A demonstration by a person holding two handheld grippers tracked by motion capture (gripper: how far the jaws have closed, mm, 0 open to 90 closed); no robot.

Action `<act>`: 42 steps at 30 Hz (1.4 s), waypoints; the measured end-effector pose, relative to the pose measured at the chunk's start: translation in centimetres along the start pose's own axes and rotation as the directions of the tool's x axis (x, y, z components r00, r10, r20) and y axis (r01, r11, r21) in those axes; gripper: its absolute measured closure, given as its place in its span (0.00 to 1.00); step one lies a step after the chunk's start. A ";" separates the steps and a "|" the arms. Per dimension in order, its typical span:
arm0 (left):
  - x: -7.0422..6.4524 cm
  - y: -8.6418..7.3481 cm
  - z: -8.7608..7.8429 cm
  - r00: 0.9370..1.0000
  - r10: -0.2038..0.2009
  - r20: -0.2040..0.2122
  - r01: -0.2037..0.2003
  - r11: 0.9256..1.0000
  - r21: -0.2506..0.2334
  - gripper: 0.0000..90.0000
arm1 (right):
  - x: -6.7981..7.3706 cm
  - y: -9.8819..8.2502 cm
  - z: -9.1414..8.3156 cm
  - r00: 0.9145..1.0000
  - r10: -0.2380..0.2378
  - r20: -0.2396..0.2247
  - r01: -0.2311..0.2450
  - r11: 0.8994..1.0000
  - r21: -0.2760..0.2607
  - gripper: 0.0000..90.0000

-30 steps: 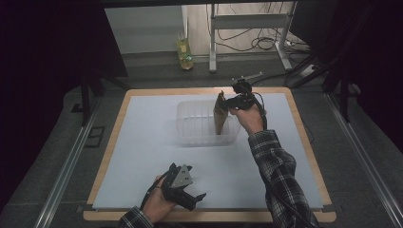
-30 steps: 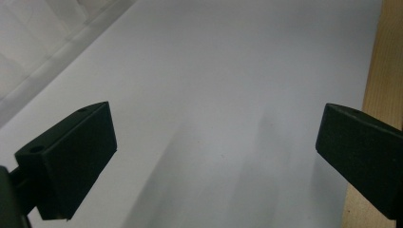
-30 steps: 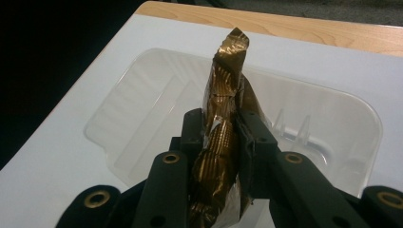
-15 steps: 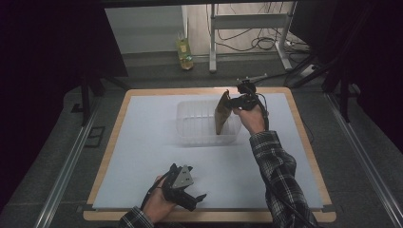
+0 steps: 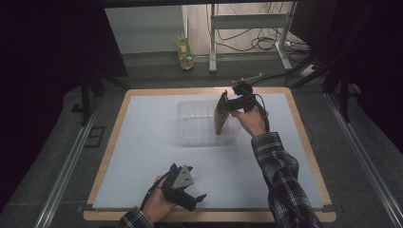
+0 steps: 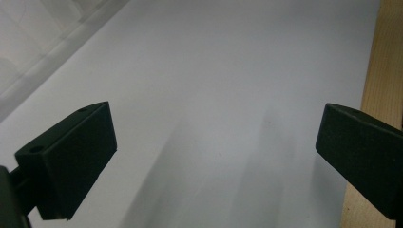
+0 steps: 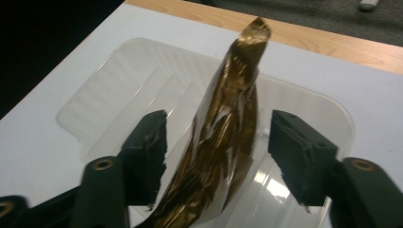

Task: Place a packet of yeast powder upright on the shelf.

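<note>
Table [image 5: 142, 156]: a white mat on a wooden board, with dark floor around it.

Clear tray [image 5: 199, 124]: a see-through plastic container on the far middle of the mat, open side up, ribbed along its walls.

Gold wrapper [image 5: 221, 114]: a crinkled, shiny brown-gold foil packet standing in the right end of the clear tray, its lower end down inside the tray.

Wrapper axis: the long axis runs near upright, leaning a little; the pinched tip [image 7: 255, 29] points up and away from the right gripper's camera, the broad end sits low.

Right gripper [image 5: 227, 105]: held level at the tray's right end. Its jaws have just been opening and now stand about half apart on either side of the wrapper; in the right gripper view a gap shows between each pad and the foil, so nothing is clamped.

Left gripper [image 5: 198, 200]: resting low over the near edge of the mat, well apart from the tray, jaws spread wide with bare mat between them.

Step in hand: I judge this to be the release, the wrapper being left in the tray.

Next move: probably drawing the right gripper back without brushing the foil, since the packet stands loosely and could tip over the tray wall.
</note>
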State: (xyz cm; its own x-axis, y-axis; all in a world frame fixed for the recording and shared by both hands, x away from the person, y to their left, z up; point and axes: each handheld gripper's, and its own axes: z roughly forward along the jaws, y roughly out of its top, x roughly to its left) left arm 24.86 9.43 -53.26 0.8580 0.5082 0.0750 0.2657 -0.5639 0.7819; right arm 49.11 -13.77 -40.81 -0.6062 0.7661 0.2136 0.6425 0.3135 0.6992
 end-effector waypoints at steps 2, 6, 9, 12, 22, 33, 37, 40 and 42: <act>0.0 0.0 0.0 1.000 0.000 -0.001 0.000 1.000 -0.003 0.00 | 0.3 -0.2 0.0 0.999 -0.036 -0.006 0.036 0.999 0.005 0.35; 0.0 0.0 0.0 1.000 -0.001 -0.002 0.001 1.000 -0.004 0.00 | 0.6 -0.3 -0.1 0.998 -0.061 -0.010 0.061 0.998 0.004 0.30; 0.1 0.0 0.0 1.000 -0.004 -0.001 0.004 1.000 -0.003 0.00 | 0.8 -0.5 -0.3 0.996 -0.088 -0.020 0.088 0.996 -0.010 0.22; 0.1 -0.1 0.0 1.000 -0.006 -0.001 0.006 1.000 -0.003 0.00 | 1.0 -0.6 -0.4 0.994 -0.106 -0.008 0.106 0.994 -0.019 0.19; 0.2 -0.1 0.0 1.000 -0.010 -0.005 0.010 1.000 -0.007 0.00 | 2.1 -1.3 -1.2 0.983 -0.183 -0.001 0.182 0.982 -0.052 0.13; 0.3 -0.1 -0.2 1.000 -0.018 -0.012 0.018 1.000 -0.020 0.00 | 3.0 -2.0 -2.2 0.968 -0.249 0.018 0.250 0.966 -0.063 0.12; 0.3 -0.1 -0.2 1.000 -0.016 -0.010 0.016 1.000 -0.018 0.00 | 3.3 -2.5 -2.3 0.960 -0.277 0.034 0.278 0.959 -0.045 0.11; 0.3 -0.1 -0.2 1.000 -0.017 -0.008 0.017 1.000 -0.019 0.00 | 3.4 -2.8 -2.5 0.957 -0.287 0.036 0.289 0.956 -0.043 0.10; 0.3 -0.1 -0.1 1.000 -0.017 -0.008 0.017 1.000 -0.018 0.00 | 3.4 -2.9 -2.5 0.957 -0.289 0.033 0.291 0.956 -0.045 0.10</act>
State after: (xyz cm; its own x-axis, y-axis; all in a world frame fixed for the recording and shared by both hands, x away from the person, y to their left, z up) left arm 25.02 9.74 -53.24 0.8497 0.5231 0.0662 0.2724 -0.5430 0.7943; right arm 43.97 -13.48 -40.38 -0.7500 0.6611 -0.0207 0.4169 0.4969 0.7611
